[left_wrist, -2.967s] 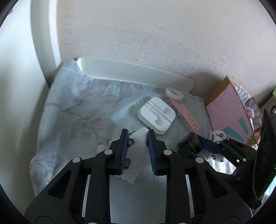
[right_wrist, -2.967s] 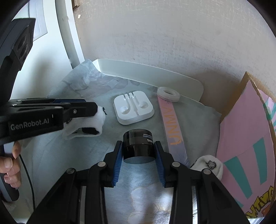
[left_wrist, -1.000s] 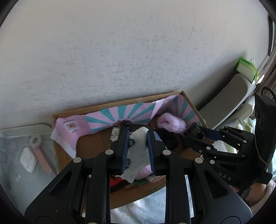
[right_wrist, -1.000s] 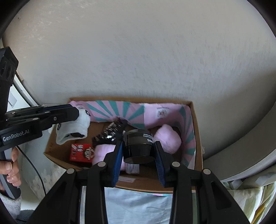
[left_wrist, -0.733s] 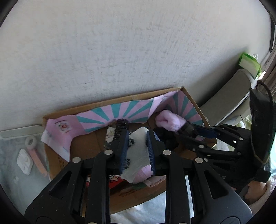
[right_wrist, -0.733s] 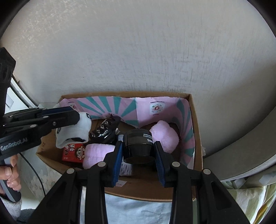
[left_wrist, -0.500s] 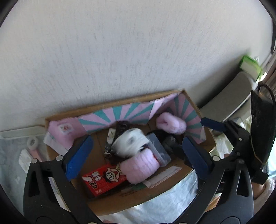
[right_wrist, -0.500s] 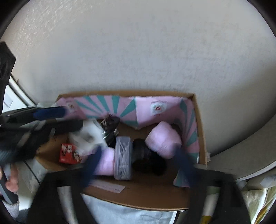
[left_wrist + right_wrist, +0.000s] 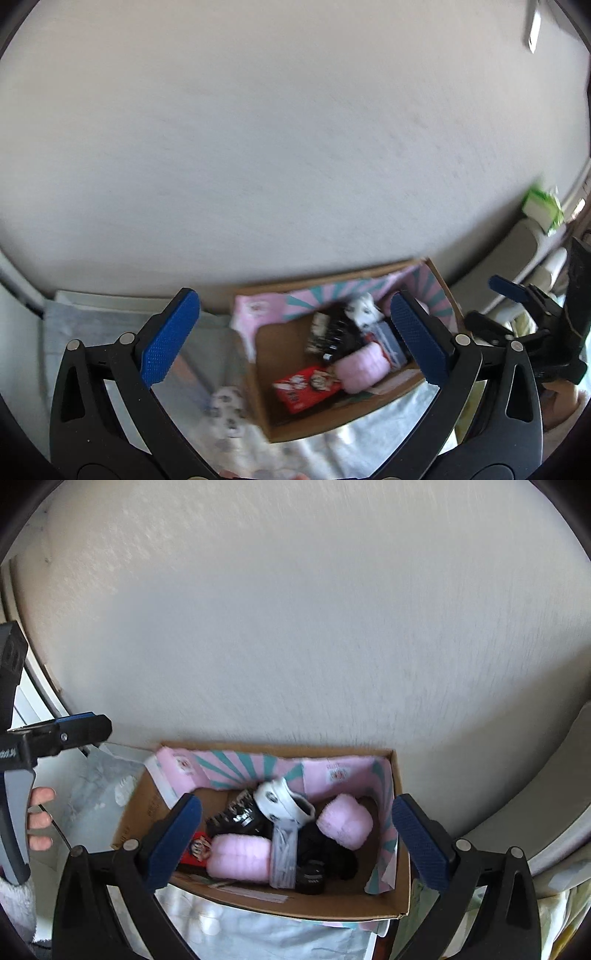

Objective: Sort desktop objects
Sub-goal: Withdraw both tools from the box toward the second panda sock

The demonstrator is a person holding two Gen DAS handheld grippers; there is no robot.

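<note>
A cardboard box (image 9: pixel 400 834) lined with pink and teal paper stands against the wall; it also shows in the left wrist view (image 9: pixel 258 391). Inside lie a white sock (image 9: pixel 282 799), a black jar (image 9: pixel 310 878), two pink fluffy rolls (image 9: pixel 240 856), a grey case (image 9: pixel 282 853) and a red packet (image 9: pixel 304 387). My right gripper (image 9: pixel 297 836) is open and empty above the box. My left gripper (image 9: pixel 295 332) is open and empty, up and left of the box. Another white sock (image 9: pixel 225 406) lies on the cloth left of the box.
A pale wall (image 9: pixel 295 627) rises right behind the box. The floral cloth (image 9: pixel 207 354) covers the table to the left, with a white tray (image 9: pixel 110 299) at the back. A grey chair (image 9: pixel 532 243) and a green pack (image 9: pixel 543 208) are on the right.
Both grippers opened and dropped their loads into the box: the white sock from the left, the black jar from the right. Both have since pulled up and back; the left view swings left.
</note>
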